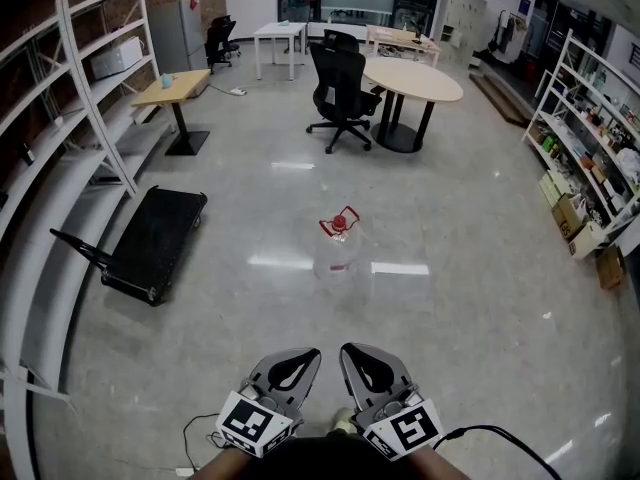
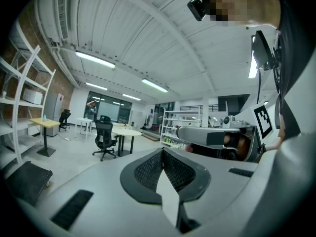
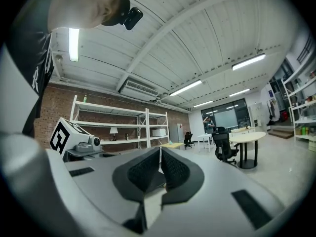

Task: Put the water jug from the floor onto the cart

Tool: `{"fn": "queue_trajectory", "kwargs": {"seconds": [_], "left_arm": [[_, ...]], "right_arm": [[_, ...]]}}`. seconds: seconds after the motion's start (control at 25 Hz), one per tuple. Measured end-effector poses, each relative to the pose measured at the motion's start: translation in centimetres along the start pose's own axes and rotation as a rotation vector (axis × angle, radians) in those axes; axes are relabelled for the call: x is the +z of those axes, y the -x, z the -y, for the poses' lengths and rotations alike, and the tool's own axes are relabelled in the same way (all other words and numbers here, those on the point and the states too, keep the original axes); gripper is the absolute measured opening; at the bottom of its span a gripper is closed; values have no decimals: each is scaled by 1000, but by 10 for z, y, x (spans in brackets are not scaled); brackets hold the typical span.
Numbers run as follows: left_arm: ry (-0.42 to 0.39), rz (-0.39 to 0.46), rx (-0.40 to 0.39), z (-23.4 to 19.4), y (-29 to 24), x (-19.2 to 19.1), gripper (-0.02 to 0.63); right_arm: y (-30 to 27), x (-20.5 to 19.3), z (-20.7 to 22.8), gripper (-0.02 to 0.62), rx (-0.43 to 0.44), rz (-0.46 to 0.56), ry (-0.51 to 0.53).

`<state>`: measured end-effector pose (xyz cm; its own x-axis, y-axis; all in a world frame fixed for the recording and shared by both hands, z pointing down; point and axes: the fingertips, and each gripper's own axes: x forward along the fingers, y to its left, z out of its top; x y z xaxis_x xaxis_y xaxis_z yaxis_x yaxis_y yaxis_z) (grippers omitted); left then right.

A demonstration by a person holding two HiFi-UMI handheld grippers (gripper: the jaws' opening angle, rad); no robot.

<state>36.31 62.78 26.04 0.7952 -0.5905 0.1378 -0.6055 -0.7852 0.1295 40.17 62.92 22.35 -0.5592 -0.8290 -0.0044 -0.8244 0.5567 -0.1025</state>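
Head view: the water jug stands on the floor, straight ahead of the two grippers and well apart from them.
Jug, long axis: upright, with the red cap and the red handle on top; the body is clear and a little hard to see against the shiny floor.
Left gripper: jaws closed together, nothing between them; the left gripper view shows the dark pads meeting, with only the room beyond.
Right gripper: jaws also closed at the tips and holding nothing; the right gripper view confirms it.
Which hand is nearer: the jug lies almost on the middle line between the two grippers, perhaps slightly to the right side, so I judge neither hand has a real advantage.
Cart: a flat black platform on the floor, to the left of the jug and well apart from it, with its handle lying low toward the shelves.
Step in hand: the approach is not yet made; my judgement is that the person must first go forward to the jug and open the jaws.
What the next move turns on: the handle is on top, so the grip probably comes from above, and then the carry goes to the left.
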Motion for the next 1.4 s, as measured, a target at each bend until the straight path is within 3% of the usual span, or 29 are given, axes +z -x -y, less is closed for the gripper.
{"fn": "queue_trajectory", "kwargs": {"seconds": [0.2, 0.52, 0.88, 1.12, 1.4], "left_arm": [[-6, -12, 22, 5, -23, 4, 3], [-12, -4, 69, 16, -78, 4, 3], [-33, -41, 112, -14, -143, 6, 3], [-20, -57, 92, -78, -201, -4, 5], [30, -125, 67, -229, -307, -44, 5]], "right_arm": [[8, 0, 19, 3, 11, -6, 18], [33, 5, 86, 3, 14, 24, 13], [18, 25, 157, 3, -13, 114, 14], [-33, 10, 200, 3, -55, 92, 23], [-169, -17, 277, 5, -119, 33, 71]]}}
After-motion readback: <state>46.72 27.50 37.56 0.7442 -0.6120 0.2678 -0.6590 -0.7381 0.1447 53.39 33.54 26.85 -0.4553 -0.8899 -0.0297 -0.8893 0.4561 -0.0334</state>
